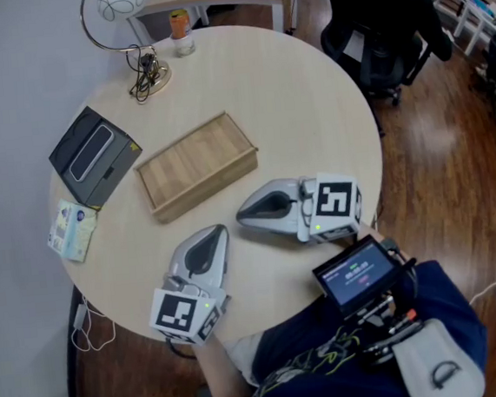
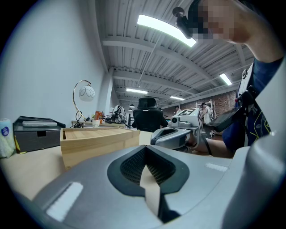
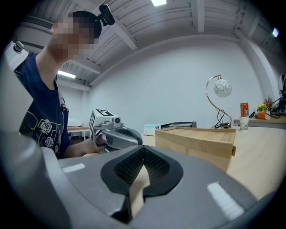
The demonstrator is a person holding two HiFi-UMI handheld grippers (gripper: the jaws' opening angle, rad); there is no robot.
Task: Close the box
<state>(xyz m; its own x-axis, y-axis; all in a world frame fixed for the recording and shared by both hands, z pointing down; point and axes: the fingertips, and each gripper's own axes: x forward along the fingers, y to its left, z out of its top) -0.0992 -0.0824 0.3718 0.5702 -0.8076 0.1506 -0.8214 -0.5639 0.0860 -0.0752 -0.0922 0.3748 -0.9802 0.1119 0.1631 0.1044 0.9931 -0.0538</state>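
Where the box (image 1: 197, 165) sits, a black device (image 1: 94, 156) lies near.

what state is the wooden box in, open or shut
Shut, as far as shown: the wooden box shows a flat grained top near its rim, no hollow inside, and no lid stands up or lies apart.

Grey plastic left gripper (image 1: 217, 233): 7 o'clock in head view, tips toward 1 o'clock, near level, jaws together, nothing between. Grey plastic right gripper (image 1: 240, 213): 4 o'clock of centre, tips toward 9 o'clock, near level, jaws together, empty. Gripper tips near each other, not touching. Bare right hand (image 2: 193, 139) wraps handle, forearm (image 2: 216, 150) trailing toward 3 o'clock.
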